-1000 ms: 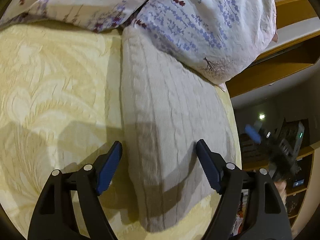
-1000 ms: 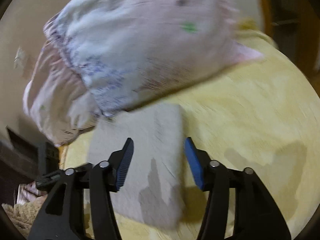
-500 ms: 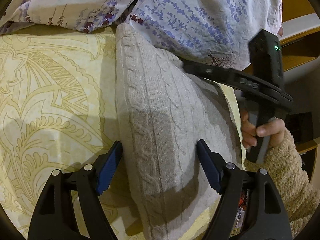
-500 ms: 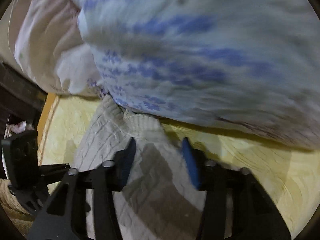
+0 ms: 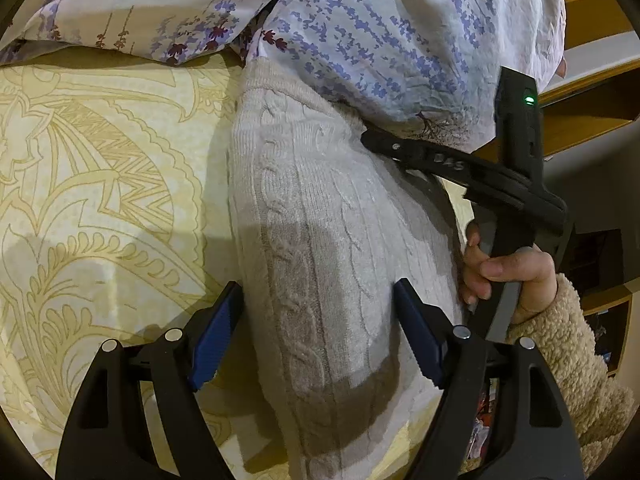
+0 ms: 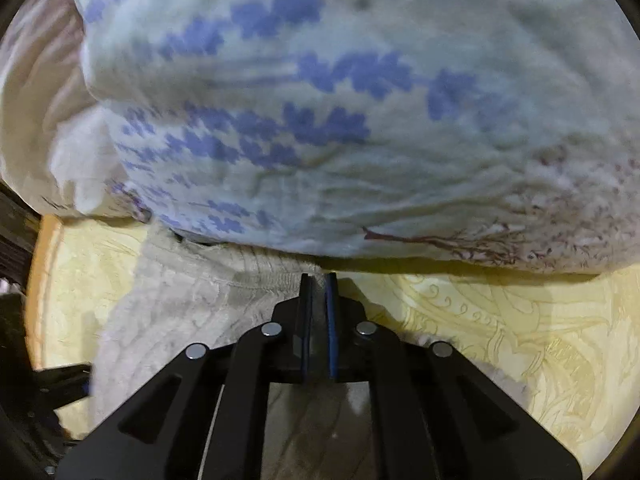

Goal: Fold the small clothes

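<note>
under the floral pillow (image 6: 320,100), right tongs (image 6: 319,280) seemingly pinch the knit sweater (image 5: 320,240); left tongs (image 5: 316,320) gape.

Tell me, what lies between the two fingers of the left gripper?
The cream knitted sweater, lying on the yellow bedspread; the left gripper stands open. The left wrist view shows it.

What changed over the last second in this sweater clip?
The right claw swung in from the bed's side to the cable-knit sweater's far end by the floral pillow and shut on its edge. The left claw stayed open, straddling the near end; sweater and pillow kept their places on the yellow bedspread.
</note>
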The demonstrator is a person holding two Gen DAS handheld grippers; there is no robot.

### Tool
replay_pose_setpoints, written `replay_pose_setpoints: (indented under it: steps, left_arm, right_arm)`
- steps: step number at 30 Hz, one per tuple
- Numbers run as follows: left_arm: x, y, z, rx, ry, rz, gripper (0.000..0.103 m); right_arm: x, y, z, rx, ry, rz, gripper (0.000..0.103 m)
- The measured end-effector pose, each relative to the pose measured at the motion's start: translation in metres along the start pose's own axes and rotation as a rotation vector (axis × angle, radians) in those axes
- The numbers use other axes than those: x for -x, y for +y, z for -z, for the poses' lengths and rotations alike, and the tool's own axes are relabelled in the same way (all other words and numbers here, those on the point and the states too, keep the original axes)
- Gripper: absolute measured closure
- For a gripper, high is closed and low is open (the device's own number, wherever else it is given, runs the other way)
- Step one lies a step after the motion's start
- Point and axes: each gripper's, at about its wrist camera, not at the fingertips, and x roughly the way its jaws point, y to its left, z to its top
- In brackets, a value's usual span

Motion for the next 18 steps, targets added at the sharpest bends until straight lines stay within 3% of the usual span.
replay_pose_setpoints:
  steps: [5,9,12,16,18]
  left_arm:
    - [0.004,0.009,0.005,0.05,-0.009,0.031,0.025]
    - [0.008,0.013,0.01,0.068,-0.018,0.048,0.025]
    - [0.009,0.015,0.012,0.076,-0.02,0.056,0.026]
    - [0.008,0.011,0.018,0.072,-0.019,0.052,0.026]
    - [0.008,0.008,0.02,0.063,-0.021,0.043,0.026]
  right_arm:
    - [0.055,-0.025,0.026,-0.126,-0.115,-0.065,0.055]
    - [0.098,-0.067,0.07,-0.29,-0.179,-0.106,0.052]
    - [0.114,-0.097,0.109,-0.406,-0.178,-0.136,0.052]
    - [0.104,-0.102,0.147,-0.488,-0.132,-0.174,0.052]
    - [0.101,-0.095,0.158,-0.501,-0.157,-0.232,0.062]
